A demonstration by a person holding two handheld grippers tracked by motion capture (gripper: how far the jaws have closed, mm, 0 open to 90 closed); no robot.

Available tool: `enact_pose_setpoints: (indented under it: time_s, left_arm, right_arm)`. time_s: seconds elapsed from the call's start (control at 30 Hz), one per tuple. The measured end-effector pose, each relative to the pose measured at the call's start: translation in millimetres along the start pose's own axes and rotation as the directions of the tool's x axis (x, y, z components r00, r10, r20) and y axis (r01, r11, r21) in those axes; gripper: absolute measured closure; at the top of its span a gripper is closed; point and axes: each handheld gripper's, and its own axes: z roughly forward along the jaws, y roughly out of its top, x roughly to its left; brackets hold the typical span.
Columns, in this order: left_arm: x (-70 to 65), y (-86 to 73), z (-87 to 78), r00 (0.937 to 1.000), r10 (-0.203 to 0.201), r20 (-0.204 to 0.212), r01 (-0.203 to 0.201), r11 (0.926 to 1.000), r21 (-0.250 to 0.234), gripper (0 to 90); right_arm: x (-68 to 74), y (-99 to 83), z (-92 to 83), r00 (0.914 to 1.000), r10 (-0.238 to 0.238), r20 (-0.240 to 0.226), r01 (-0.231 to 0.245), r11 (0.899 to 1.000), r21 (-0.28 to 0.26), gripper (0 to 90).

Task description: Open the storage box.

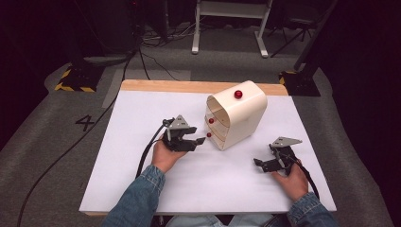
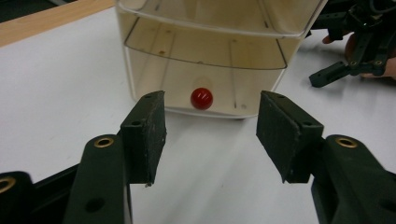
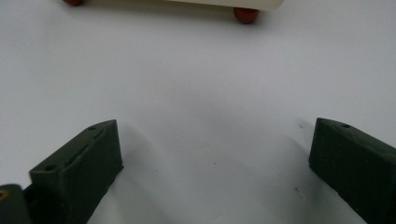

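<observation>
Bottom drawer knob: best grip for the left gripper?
Probably pinch the round red knob on the bottom drawer from straight ahead, one jaw each side. It protrudes from the front, and the open left gripper already frames it.

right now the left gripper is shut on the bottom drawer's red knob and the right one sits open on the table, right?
Not quite: the left gripper is open, its jaws spread wide and short of the bottom drawer's red knob, touching nothing, as the left gripper view shows. The right gripper does sit open over the table.
</observation>
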Motion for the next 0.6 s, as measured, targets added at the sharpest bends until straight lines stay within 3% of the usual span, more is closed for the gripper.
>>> enact_pose_setpoints:
  time_s: [0.03, 0.27, 0.4, 0.6]
  left_arm:
    - [0.5, 0.7, 3.7, 1.0, 0.005, 0.001, -0.005, 0.9998, 0.018, 42.7]
    - [1.9, -1.0, 25.4, 0.9996, 0.027, 0.007, -0.027, 0.9995, 0.014, 45.9]
    - [5.9, -5.5, 34.0, 0.9994, 0.014, 0.033, -0.014, 0.9997, 0.018, 49.6]
    - [12.7, -9.1, 42.1, 0.9991, -0.009, 0.04, 0.01, 0.9999, -0.009, 59.2]
  right_arm:
    - [0.0, 0.0, 0.0, 1.0, 0.0, 0.0, 0.0, 1.0, 0.0, 2.4]
    - [0.0, 0.0, -0.1, 1.0, -0.002, 0.001, 0.002, 1.0, 0.0, 2.4]
    - [0.1, 0.0, -0.1, 1.0, -0.002, 0.001, 0.002, 1.0, 0.0, 2.5]
    - [0.1, 0.0, 0.0, 1.0, 0.0, 0.0, 0.0, 1.0, 0.0, 2.5]
